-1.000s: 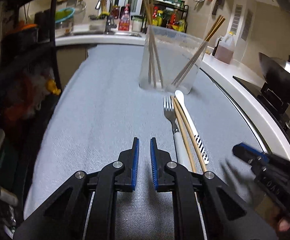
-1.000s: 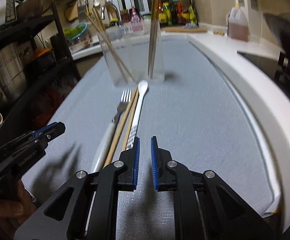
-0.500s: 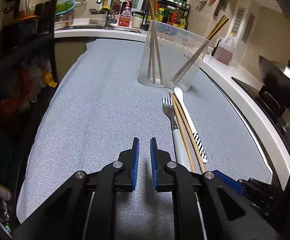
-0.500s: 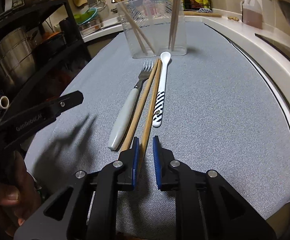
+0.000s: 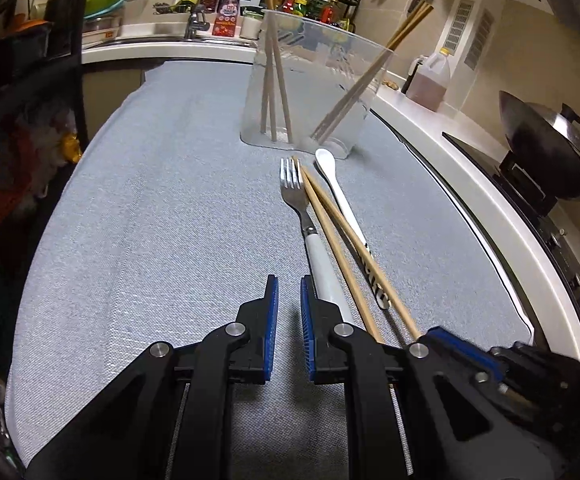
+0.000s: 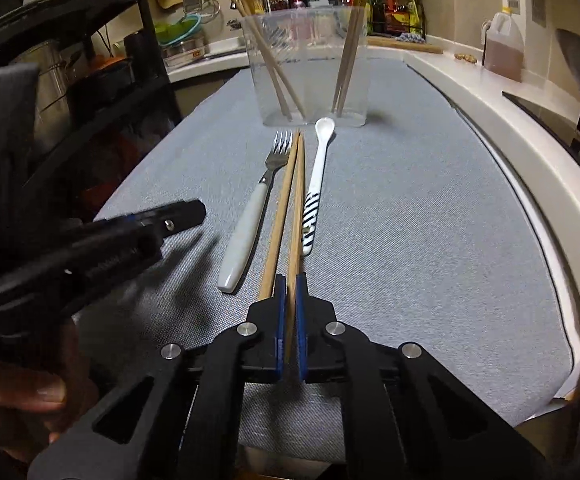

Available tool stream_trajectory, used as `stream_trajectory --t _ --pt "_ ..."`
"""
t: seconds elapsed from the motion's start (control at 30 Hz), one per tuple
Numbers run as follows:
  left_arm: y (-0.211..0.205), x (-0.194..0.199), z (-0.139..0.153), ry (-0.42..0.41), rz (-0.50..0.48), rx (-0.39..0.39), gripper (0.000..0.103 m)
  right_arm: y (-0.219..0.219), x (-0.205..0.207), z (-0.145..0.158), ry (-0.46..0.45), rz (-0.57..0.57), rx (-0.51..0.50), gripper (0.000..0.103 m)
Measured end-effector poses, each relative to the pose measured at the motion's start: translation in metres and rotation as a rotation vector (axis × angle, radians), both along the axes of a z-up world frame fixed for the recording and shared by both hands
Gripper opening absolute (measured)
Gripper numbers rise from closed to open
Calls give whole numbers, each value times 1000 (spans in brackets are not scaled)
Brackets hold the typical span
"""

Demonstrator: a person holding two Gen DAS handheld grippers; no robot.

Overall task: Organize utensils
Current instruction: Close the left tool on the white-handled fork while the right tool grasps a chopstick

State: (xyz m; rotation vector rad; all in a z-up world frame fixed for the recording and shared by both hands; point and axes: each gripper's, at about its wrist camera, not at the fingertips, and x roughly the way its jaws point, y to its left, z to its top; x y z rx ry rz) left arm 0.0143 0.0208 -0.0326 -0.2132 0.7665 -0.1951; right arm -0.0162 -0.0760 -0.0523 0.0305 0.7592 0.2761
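The right gripper [image 6: 290, 284] has just pinched shut on the near end of one chopstick [image 6: 295, 216]. Its twin [image 6: 278, 224], the fork [image 6: 250, 216] and the spoon [image 6: 315, 184] lie beside it on the grey mat [image 6: 409, 220]. The left gripper [image 5: 288, 292] hangs narrow and empty. Next, probably: lift toward the clear holder [image 6: 305, 60].

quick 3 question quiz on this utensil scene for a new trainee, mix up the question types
1. True or false: the right gripper is shut on one chopstick.
2. Which utensil lies furthest left in the right wrist view? A fork B spoon C second chopstick
3. Fill in: the clear container already holds ___.

Key:
1. True; its fingers clamp the near end, and the second chopstick lies outside them.
2. A
3. Chopsticks, two leaning pairs.
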Motion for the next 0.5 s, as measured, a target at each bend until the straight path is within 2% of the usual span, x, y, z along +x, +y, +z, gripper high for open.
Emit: stream_trajectory --t 0.13,0.27,0.33,0.4,0.5 --pt "-8 0 -2 3 -23 -9 12 -14 -9 10 -52 -22 -34 4" --pt "-23 1 -7 19 -49 10 13 -35 -7 5 -49 -64 -41 4" --pt "-28 1 -9 17 -52 22 17 -44 -5 -3 -35 -78 -43 4" --pt "-33 1 -11 22 -53 46 26 -48 -5 -10 -24 -83 -40 4" --pt "-39 0 -13 18 -45 91 26 -50 -3 -20 3 -61 -29 8"
